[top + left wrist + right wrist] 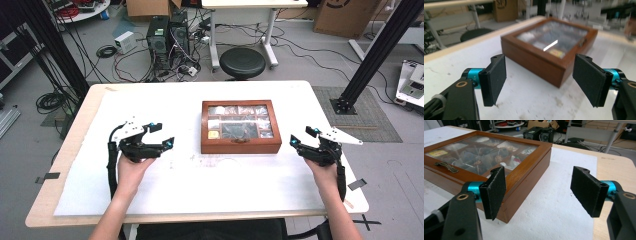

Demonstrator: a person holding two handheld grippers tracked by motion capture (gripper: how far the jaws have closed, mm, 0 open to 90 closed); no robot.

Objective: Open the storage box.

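Note:
A brown wooden box point(240, 127) with a shut glass lid lies in the middle of the white sheet point(190, 175) on the table. Small items show in its compartments, and a metal handle point(446, 166) sits on the lid's front rail. My left gripper point(162, 135) is held to the left of the box, jaws wide apart and empty. In the left gripper view the box point(549, 50) lies ahead beyond the gripper point(540, 80). To the right of the box my right gripper point(303, 137) stands open and empty. The box's corner point(506, 202) is just past the right gripper point(537, 195).
A black stool point(242, 62) and computer towers point(167, 35) with many cables stand on the floor behind the table. Black frame posts point(380, 50) rise at both sides. Bare wood of the table point(75, 130) borders the sheet.

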